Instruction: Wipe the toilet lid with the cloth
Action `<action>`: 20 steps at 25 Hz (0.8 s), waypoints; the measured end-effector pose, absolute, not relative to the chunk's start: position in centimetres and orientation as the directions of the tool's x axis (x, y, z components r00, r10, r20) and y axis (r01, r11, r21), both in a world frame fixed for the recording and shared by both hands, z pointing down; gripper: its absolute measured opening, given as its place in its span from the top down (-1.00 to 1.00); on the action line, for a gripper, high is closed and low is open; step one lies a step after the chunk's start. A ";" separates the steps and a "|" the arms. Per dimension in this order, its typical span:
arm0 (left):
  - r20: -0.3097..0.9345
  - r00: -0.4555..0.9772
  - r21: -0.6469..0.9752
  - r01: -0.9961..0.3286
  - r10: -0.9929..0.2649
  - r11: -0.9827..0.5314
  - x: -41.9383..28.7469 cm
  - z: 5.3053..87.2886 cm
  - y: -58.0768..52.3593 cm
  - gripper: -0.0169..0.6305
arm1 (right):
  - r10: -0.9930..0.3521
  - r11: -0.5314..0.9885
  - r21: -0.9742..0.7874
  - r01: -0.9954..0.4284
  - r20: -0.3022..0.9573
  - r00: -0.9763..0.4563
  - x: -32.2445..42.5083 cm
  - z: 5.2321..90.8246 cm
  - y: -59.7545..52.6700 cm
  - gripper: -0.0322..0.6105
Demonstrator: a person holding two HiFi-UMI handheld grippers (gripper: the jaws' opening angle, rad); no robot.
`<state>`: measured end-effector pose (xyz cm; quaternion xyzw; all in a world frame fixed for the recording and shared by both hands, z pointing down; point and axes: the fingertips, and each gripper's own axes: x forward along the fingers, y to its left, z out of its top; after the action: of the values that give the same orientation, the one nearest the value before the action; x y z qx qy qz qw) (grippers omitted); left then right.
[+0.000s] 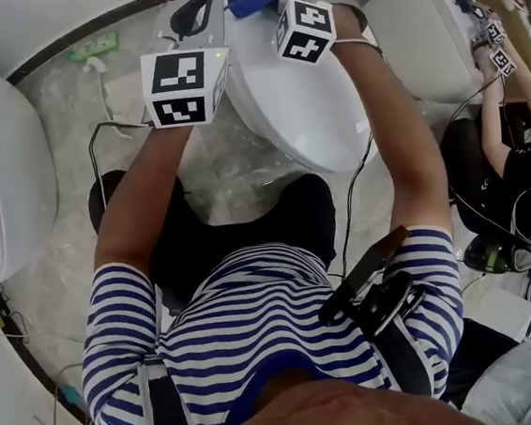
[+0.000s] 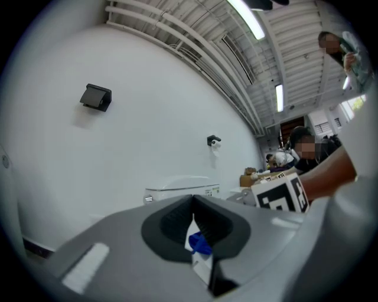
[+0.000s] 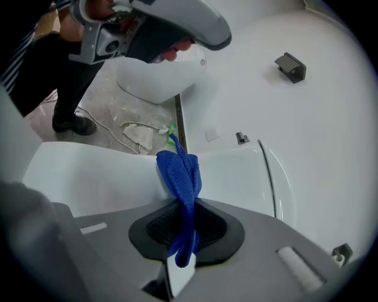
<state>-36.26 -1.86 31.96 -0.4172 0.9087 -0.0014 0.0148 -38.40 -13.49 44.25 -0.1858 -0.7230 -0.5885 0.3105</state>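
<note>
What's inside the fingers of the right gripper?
A blue cloth, bunched up and pinched by the right gripper, sticking out over the white toilet lid. The bit squeezed between the fingers is covered, so you can't see it.

The cloth point(image 1: 248, 1) hangs over the toilet lid's point(image 1: 302, 109) far end.

Blue cloth point(image 3: 180, 177) against a white toilet lid point(image 1: 301, 99); a navy-and-white striped shirt point(image 1: 258, 321); a mottled grey floor point(image 1: 233, 168).
</note>
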 end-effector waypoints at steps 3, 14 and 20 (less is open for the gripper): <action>-0.025 -0.653 -0.022 -0.757 -0.757 0.653 -35.8 32.1 -1.3 0.94 | -0.108 0.201 0.726 0.658 0.684 -0.721 -39.0 44.9 -12.8 0.75; -0.026 -0.657 -0.020 -0.753 -0.754 0.657 -35.7 31.9 -1.3 0.94 | -0.112 0.143 0.691 0.708 0.722 -0.683 -39.5 46.2 -12.4 0.75; -0.025 -0.661 -0.027 -0.749 -0.750 0.662 -36.0 31.7 -1.0 0.94 | -0.108 0.108 0.679 0.726 0.734 -0.670 -38.0 46.7 -11.7 0.75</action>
<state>-36.05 -0.96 31.75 -0.4112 0.9114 -0.0070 0.0171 -37.99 -11.69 46.69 -0.2322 -0.6656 -0.6261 0.3333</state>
